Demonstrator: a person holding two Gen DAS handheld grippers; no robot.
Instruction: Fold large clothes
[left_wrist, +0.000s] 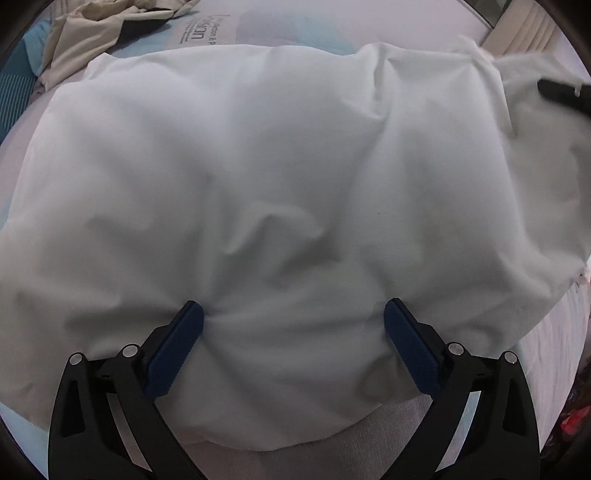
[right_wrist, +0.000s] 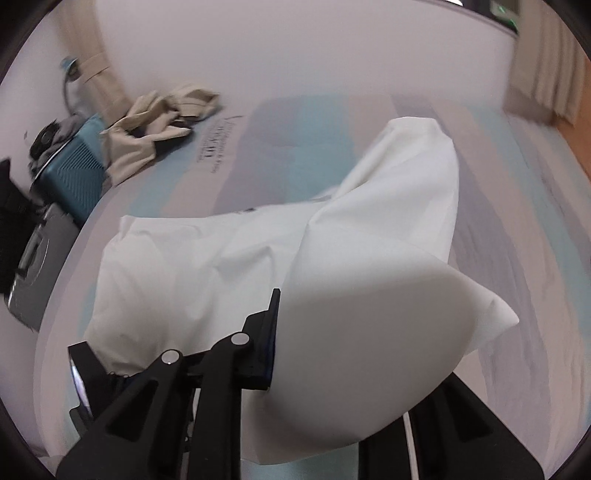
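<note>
On the bed (left_wrist: 207, 40), a big white garment (left_wrist: 258, 166) lies spread across the printed mattress cover, filling most of my left wrist view. My left tool (left_wrist: 293, 332) sits low over the near edge of that cloth with its two blue pads (left_wrist: 177, 347) wide apart; each pad touches the fabric on its own side, and a puckered mound of cloth bulges up between them, but nothing is pinched. At the far right of that same view I can see a dark bit of the right tool (left_wrist: 565, 94) up against a lifted corner of the garment.

From the right wrist camera, my right tool (right_wrist: 280, 343) has a fold of the white garment (right_wrist: 369, 258) clamped between its nearly closed fingers. The cloth billows out over the right finger and hides it, so I judge the grip mostly from the left finger (right_wrist: 271, 332) pressed flat against the fabric. That raised part hangs off the mattress, while the rest of the garment trails down to the bed.

A crumpled beige garment (right_wrist: 162, 122) lies at the far left corner of the bed, well apart from the white one, and a teal case (right_wrist: 74, 162) stands just beside it off the mattress edge.
</note>
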